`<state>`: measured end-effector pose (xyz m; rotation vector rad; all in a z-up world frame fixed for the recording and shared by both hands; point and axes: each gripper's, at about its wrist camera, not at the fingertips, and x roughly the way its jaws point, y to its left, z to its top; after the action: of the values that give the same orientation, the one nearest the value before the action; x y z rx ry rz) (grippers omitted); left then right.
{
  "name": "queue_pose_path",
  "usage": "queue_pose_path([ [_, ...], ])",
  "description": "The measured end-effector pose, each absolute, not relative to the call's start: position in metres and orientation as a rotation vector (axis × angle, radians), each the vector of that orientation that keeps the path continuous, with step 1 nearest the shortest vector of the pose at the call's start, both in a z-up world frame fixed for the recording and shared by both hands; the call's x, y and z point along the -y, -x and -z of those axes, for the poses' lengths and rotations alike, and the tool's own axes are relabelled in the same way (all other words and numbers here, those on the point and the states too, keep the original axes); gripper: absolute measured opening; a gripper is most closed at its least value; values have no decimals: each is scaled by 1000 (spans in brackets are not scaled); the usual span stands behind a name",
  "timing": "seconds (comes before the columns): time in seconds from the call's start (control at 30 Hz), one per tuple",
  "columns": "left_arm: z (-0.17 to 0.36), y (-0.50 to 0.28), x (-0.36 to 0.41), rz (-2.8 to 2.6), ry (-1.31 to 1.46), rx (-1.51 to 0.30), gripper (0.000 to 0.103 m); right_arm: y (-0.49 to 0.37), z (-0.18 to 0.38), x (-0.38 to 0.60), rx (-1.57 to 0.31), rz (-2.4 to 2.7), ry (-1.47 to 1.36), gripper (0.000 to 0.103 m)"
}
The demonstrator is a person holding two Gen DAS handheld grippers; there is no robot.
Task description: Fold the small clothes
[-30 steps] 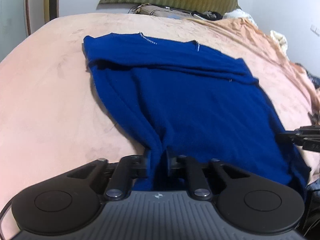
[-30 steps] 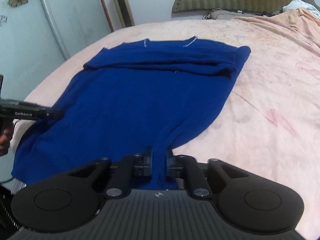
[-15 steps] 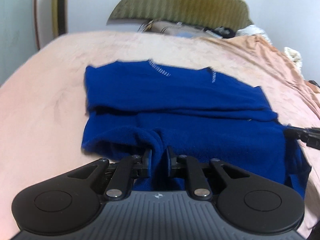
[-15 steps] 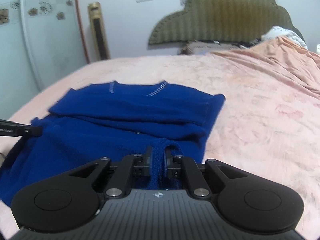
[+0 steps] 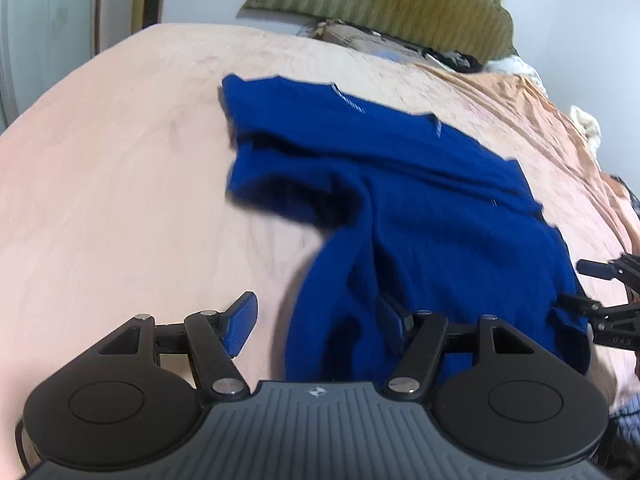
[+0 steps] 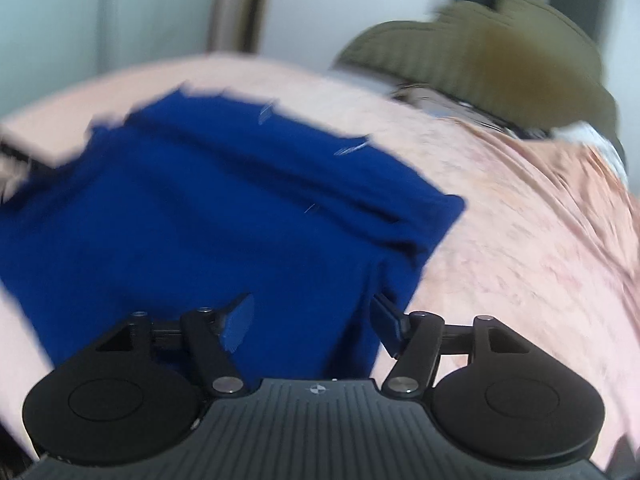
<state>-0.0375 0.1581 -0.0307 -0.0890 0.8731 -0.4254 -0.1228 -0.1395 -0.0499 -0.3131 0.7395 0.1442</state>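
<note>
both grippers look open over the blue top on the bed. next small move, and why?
Probably back both grippers off toward the near edge. The left gripper and right gripper stand with jaws wide apart, gripping nothing, and the blue top lies bunched on the pink blanket with cloth between the fingers. Clearing it lets you pick the next grasp points.

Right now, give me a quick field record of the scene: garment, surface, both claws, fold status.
garment: blue sweater, partly folded, lower part doubled up toward the collar
surface: peach bedspread
left claw: open, jaws spread, sweater cloth lying between them, not pinched
right claw: open, jaws spread over the sweater's near right edge
fold status: near hem bunched and uneven on the left side, not flat
background: olive headboard
image quality: right wrist view heavily motion-blurred
</note>
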Motion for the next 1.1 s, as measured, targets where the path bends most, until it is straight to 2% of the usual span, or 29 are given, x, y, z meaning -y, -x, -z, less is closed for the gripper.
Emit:
queue_pose_path([
  [0.13, 35, 60, -155, 513, 57, -902, 65, 148, 45, 143, -833, -341, 270, 70],
  [0.2, 37, 70, -152, 547, 34, -903, 65, 164, 41, 148, -869, -429, 271, 79],
  [0.23, 36, 74, -151, 559, 25, -901, 65, 172, 39, 149, -877, -453, 290, 80],
  [0.33, 35, 81, -148, 581, 15, -895, 64, 188, 34, 157, -873, -469, 307, 80],
  [0.5, 36, 81, -149, 586, 47, -905, 64, 179, 22, 179, -793, -406, 94, 82],
  [0.83, 38, 77, -158, 607, 112, -913, 64, 184, 60, 211, -845, -318, -252, 82],
  [0.9, 37, 78, -154, 617, 110, -909, 63, 191, 66, 203, -845, -377, -282, 78],
  [0.93, 37, 78, -152, 620, 105, -909, 59, 194, 67, 197, -837, -390, -275, 77],
  [0.97, 38, 79, -150, 624, 97, -911, 50, 193, 68, 193, -834, -400, -279, 73],
  [1.03, 39, 80, -145, 626, 73, -915, 40, 189, 69, 189, -829, -414, -310, 61],
  [1.07, 39, 82, -145, 620, 59, -910, 30, 185, 70, 190, -831, -412, -328, 49],
  [1.1, 38, 83, -144, 614, 48, -905, 25, 182, 71, 191, -833, -405, -344, 39],
])
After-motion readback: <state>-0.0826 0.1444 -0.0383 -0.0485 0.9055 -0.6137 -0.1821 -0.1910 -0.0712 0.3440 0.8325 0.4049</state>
